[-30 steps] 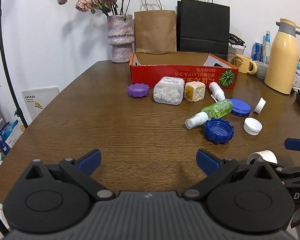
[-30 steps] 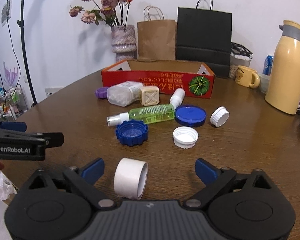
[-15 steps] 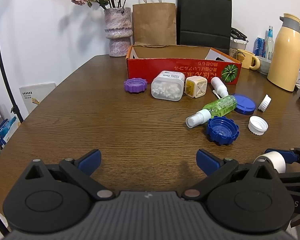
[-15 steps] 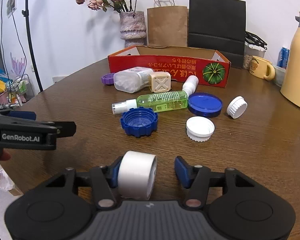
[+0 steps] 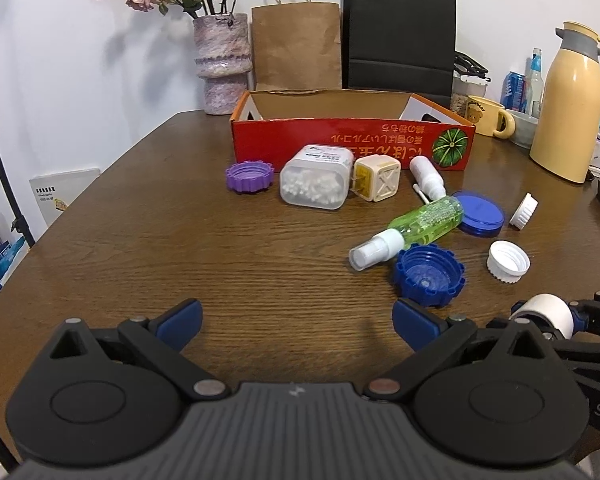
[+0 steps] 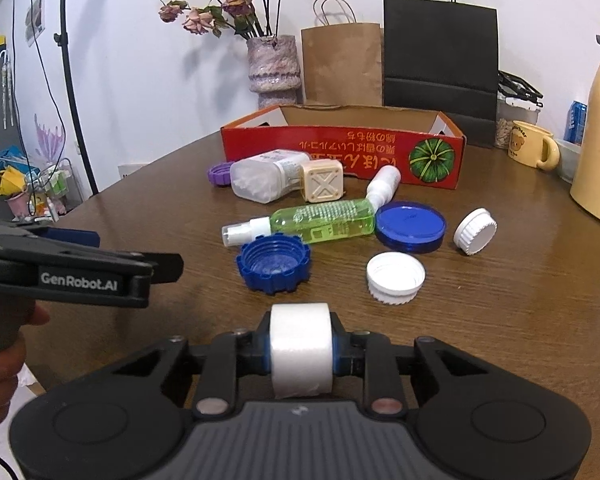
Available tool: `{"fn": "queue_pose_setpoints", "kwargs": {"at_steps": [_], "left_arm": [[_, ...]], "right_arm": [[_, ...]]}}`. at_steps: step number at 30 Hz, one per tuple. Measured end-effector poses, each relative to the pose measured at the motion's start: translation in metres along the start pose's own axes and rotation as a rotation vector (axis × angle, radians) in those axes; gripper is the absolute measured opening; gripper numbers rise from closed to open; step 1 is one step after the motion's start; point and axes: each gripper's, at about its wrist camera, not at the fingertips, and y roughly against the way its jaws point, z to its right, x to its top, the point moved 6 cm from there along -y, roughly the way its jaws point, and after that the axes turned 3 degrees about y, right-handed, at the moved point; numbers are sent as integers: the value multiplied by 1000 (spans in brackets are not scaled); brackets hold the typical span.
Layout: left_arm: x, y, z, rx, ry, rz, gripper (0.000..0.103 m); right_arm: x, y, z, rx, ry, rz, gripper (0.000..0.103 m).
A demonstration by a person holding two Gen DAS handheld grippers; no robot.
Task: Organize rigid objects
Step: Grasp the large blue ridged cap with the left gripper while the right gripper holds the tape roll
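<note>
**Tape roll clamped in right gripper at the table's near edge**

Table of dark brown wood fills both views. At its far side stands the red cardboard box, open on top, with a pumpkin picture on its front wall. Behind it are a black paper bag, a brown paper bag and a vase of dried flowers; a yellow thermos jug stands to the right.

Loose items lie in front of the box: a clear container of cotton swabs on its side, touching a cream cube; a green spray bottle lying flat, its base against a flat blue lid; a small white bottle; a ridged blue cap; a purple cap to the left; and two white caps, one upturned, one tilted on edge.

Right gripper has just been closing, and its blue pads now press both flat ends of the white tape roll, near the table's front edge. Left gripper is spread wide with nothing between its fingers, over bare wood left of the roll.
</note>
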Motion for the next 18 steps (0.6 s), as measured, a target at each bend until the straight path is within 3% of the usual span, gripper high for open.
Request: {"fn": "queue_pose_setpoints", "kwargs": {"at_steps": [18], "left_arm": [[16, -27, 51, -29, -18, -17, 103]], "right_arm": [[9, -4, 63, -54, -41, 44, 24]]}}
